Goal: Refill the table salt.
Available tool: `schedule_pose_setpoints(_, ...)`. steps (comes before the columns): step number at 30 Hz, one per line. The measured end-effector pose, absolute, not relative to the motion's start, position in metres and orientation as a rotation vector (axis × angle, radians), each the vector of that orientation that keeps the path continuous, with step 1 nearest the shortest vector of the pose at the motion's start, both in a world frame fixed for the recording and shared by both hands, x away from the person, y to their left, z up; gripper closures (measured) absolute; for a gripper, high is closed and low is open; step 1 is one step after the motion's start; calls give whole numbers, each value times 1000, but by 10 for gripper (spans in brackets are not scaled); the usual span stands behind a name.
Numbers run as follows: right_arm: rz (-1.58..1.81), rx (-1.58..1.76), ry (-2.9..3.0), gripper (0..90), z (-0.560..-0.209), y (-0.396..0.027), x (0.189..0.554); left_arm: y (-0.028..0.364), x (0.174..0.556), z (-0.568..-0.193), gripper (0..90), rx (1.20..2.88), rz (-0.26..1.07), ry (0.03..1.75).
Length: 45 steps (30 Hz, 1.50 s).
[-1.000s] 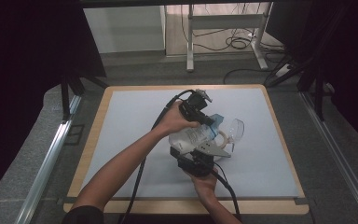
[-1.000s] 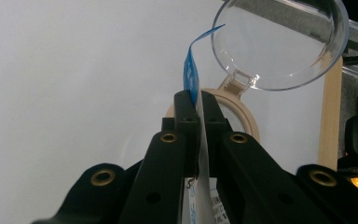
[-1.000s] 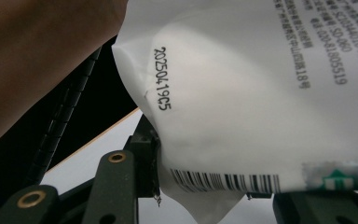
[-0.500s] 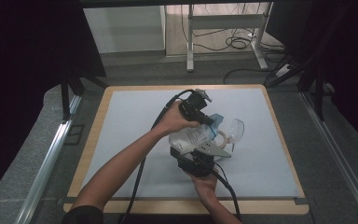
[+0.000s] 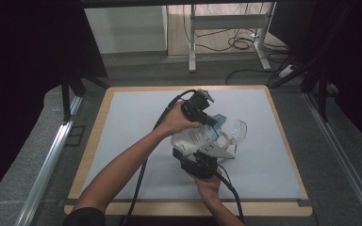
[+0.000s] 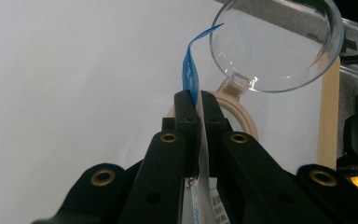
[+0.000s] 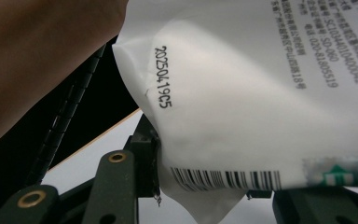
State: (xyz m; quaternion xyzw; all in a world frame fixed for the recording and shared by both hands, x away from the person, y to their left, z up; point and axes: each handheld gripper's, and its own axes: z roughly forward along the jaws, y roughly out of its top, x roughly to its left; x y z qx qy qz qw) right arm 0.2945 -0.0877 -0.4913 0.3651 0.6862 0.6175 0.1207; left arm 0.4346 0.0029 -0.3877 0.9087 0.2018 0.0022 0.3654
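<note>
A white printed bag (image 5: 194, 137) with a blue top strip (image 6: 189, 70) hangs tilted over the white mat (image 5: 132, 122). My left gripper (image 5: 211, 119) is shut on that blue strip, and the jaws (image 6: 196, 100) pinch it flat. Nearer the table's front edge, my right gripper (image 5: 195, 155) is shut on the bag's lower end. In the right gripper view the barcode corner of the bag (image 7: 242, 102) sits between the jaws of this gripper (image 7: 203, 172). Just right of the bag lies a beige-rimmed container (image 6: 243, 119) with its clear hinged lid (image 5: 238, 129) flipped open.
A wooden border (image 5: 94, 141) frames the mat. Metal rails (image 5: 52, 160) run along both sides of the table. Behind the table stand desk legs with loose cables (image 5: 238, 42). Cables trail from both grippers toward the front edge.
</note>
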Motion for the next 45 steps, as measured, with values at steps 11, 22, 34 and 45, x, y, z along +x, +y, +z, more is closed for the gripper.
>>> schedule_pose_setpoints(11,1822,1075,1994,568,-490,-88,295,1,436,-390,895,2337,-4,522)
schedule_pose_setpoints(22,1829,1065,1993,569,-489,-89,295,1,435,-390,895,2337,-5,519)
schedule_pose_setpoints(34,1830,1062,1993,570,-488,-89,296,0,436,-391,895,2342,-4,516)
schedule_pose_setpoints(45,1835,1061,1991,571,-487,-89,296,-1,436,-391,895,2343,-5,516)
